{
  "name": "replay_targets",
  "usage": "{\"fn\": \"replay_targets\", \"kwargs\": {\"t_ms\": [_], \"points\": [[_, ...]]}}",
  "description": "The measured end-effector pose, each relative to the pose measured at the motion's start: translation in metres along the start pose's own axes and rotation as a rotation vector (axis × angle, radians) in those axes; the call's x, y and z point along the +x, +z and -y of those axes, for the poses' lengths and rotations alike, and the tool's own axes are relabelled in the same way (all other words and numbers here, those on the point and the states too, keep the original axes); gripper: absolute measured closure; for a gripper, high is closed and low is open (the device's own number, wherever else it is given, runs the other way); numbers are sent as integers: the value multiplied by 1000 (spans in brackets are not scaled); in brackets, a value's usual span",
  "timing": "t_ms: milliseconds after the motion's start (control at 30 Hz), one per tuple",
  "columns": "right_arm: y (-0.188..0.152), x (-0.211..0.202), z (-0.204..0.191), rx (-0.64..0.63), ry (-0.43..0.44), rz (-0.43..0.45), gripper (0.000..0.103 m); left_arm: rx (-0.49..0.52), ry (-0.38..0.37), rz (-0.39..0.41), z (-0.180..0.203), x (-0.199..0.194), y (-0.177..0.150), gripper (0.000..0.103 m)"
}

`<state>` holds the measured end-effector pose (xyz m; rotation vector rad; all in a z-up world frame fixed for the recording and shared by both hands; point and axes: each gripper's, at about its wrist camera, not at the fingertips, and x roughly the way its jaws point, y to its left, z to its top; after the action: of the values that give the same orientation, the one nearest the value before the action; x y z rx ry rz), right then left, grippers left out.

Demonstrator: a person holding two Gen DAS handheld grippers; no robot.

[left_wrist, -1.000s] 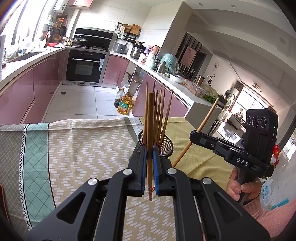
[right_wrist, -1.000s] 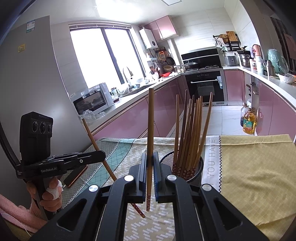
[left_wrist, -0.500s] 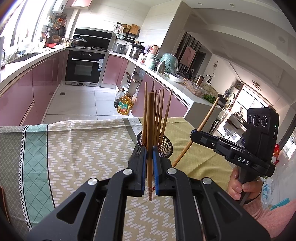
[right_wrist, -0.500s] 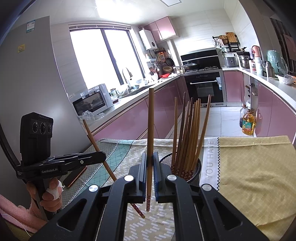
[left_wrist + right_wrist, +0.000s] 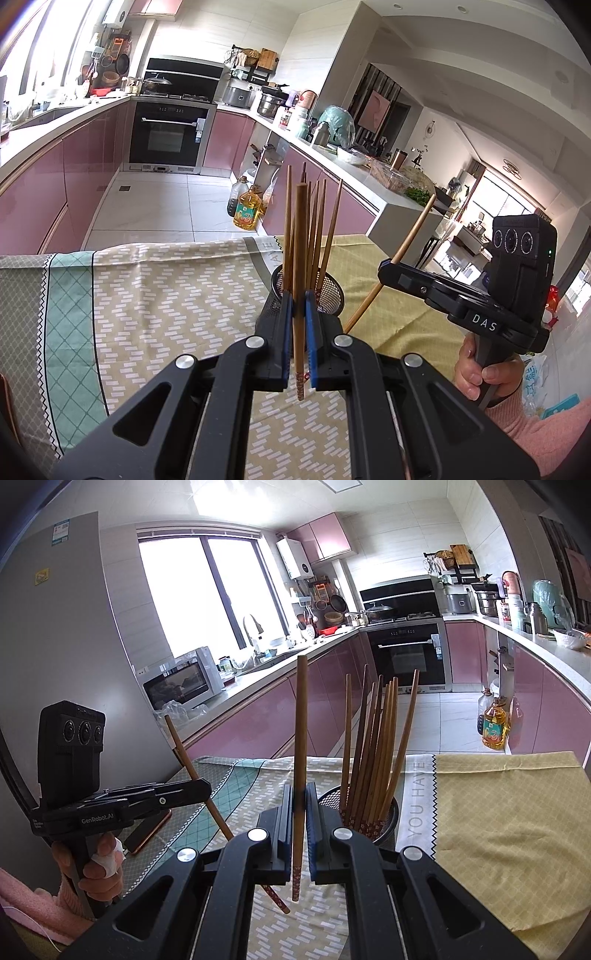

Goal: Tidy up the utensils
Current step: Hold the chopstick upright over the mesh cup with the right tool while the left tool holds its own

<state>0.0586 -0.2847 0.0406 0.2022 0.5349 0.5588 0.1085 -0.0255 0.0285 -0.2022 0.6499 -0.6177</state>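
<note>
In the left wrist view my left gripper [image 5: 299, 299] is shut on one brown chopstick [image 5: 300, 240], held upright with its patterned end hanging below the pads. Right behind it stands a black mesh holder [image 5: 332, 291] with several chopsticks in it. In the right wrist view my right gripper [image 5: 301, 794] is shut on another upright chopstick [image 5: 301, 720], just left of the holder [image 5: 393, 808]. Each view also shows the other gripper off to the side: the right gripper [image 5: 386, 267] and the left gripper [image 5: 203, 788], each with its chopstick tilted.
A patterned tablecloth [image 5: 155, 295] with a yellow part [image 5: 498, 812] covers the table. A phone [image 5: 147, 829] lies near the left hand. Beyond the table's far edge are the kitchen floor, pink cabinets and oil bottles [image 5: 247, 212].
</note>
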Motion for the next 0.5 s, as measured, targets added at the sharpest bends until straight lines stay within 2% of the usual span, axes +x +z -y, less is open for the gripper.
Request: {"fn": "replay_targets", "kwargs": {"t_ms": [500], "points": [[3, -2, 4, -2, -3, 4, 97, 7, 1, 2, 0, 0, 1, 96]]}}
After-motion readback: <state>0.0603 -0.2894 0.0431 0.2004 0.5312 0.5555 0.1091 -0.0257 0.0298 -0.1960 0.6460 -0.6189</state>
